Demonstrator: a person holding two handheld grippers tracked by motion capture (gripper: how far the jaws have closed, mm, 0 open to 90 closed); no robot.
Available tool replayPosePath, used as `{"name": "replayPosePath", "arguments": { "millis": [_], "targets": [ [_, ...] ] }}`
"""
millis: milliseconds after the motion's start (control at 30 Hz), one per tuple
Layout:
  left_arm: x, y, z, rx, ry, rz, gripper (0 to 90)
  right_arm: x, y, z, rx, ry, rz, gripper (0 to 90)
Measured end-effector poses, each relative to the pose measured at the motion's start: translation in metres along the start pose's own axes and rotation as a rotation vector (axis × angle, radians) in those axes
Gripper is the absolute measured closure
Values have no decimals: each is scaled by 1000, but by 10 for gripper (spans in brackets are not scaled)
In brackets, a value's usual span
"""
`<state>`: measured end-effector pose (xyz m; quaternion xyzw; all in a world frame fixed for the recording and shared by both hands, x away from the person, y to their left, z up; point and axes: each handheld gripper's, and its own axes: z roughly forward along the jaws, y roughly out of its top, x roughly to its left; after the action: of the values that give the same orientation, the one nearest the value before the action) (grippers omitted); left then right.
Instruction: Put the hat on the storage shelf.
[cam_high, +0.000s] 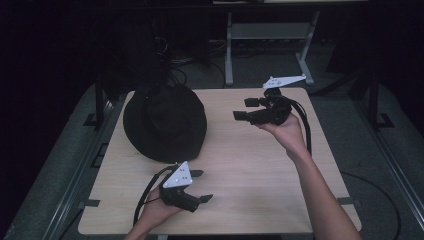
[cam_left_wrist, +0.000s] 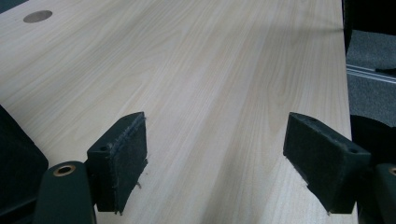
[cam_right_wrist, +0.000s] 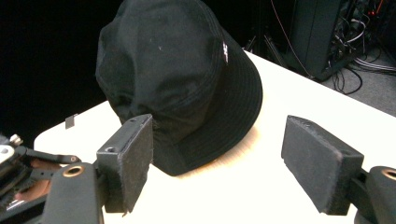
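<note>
Black hat (cam_high: 165, 122) sits crown up on the desk (cam_high: 250, 170), left half, toward the far edge. Left tongs (cam_high: 199, 186) low at the near edge just in front of the brim — jaws wide, nothing between them. Right tongs (cam_high: 245, 109) raised right of the hat, seemingly clear of it — jaws spread, empty.

A recording lab or studio, set up for capturing handwork. A pale wood-grain table (cam_high: 260, 165) with a round cable hole (cam_left_wrist: 38, 16) stands on grey carpet (cam_high: 350, 125) in a darkened room with black surroundings. Beyond it stands the grey metal frame of a second desk (cam_high: 270, 35), with loose cables (cam_high: 175, 60) trailing over the floor. A dark equipment cabinet (cam_right_wrist: 322, 32) with bundled wiring (cam_right_wrist: 369, 60) stands near the table's far side. Black rails (cam_high: 100, 100) flank the table.
</note>
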<state>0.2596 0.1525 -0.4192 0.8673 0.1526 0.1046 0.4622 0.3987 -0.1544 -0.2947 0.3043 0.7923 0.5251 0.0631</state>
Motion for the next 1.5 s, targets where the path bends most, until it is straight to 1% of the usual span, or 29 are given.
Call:
{"name": "replayPosePath", "arguments": {
  "millis": [433, 600, 867, 967, 1100, 1167, 1500],
  "targets": [
    [0, 0, 1, 11, 1, -4, 201, -6, -27, -23, -1, -25, 31, 221],
    [0, -1, 1, 7, 2, -11, 197, -7, -36, -28, 5, -34, 38, 213],
    [0, -1, 1, 11, 3, -10, 194, -8, -51, -37, 13, -45, 57, 198],
    [0, -1, 2, 11, 4, -12, 194, -9, -57, -41, 8, -49, 60, 199],
    [0, -1, 1, 16, 2, -12, 194, -9, -63, -45, 16, -54, 68, 194],
    [0, -1, 2, 14, 4, -13, 193, -9, -66, -48, 8, -57, 69, 194],
    [0, -2, 2, 11, 5, -15, 192, -9, -83, -58, 12, -70, 86, 191]
  ]
}}
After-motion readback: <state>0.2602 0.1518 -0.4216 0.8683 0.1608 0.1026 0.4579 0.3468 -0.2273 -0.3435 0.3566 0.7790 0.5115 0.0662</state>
